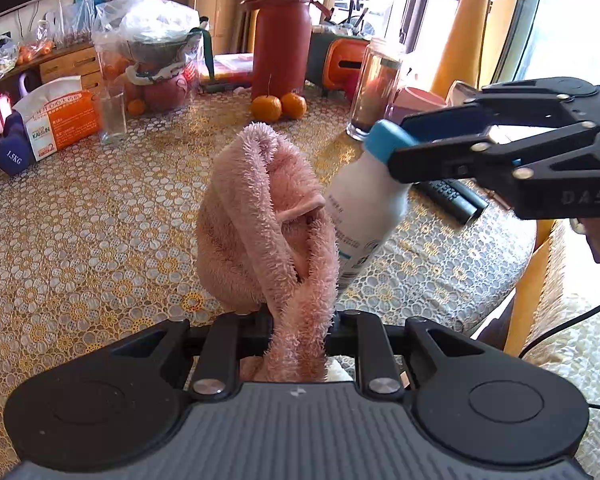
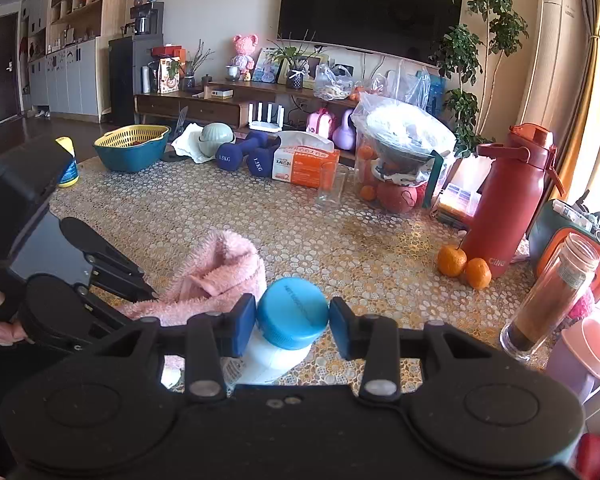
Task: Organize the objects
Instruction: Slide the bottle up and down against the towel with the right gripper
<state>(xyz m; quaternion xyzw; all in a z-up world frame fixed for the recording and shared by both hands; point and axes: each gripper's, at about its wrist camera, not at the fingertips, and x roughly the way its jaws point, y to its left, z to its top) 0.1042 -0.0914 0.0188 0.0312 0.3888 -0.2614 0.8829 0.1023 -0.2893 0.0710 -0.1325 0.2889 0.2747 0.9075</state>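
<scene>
**Left wrist view: towel in one hand, bottle in the other, both off the table**

Left wrist camera first, and the left gripper (image 1: 298, 320) has its fingers pressed together on a fold of the pink towel (image 1: 266, 220), which bunches up in front of the lens, lifted clear of the lace tablecloth (image 1: 80, 240). Coming in from the right, the right gripper (image 1: 396, 148) pinches the white bottle (image 1: 360, 216) just under its blue cap (image 1: 384, 140); the bottle hangs tilted, its base tucked behind the towel's edge, and whether the two are touching I cannot tell.

Over to the right wrist view: the blue cap (image 2: 292, 312) sits between the blue pads (image 2: 242, 324), the left pad against it, a sliver of gap on the right at cap level, so the actual bite looks to be lower on the neck, out of sight. The towel (image 2: 216, 280) lies just left of it.

My read: this is the carrying step, both items picked up, nothing placed. It could also be a wipe of the bottle; hard to call. Next, each needs a destination among the clutter, near the red flask (image 2: 508, 200) and oranges (image 2: 464, 266) or the open middle, and the bottle wants righting before release or it will likely tip.
</scene>
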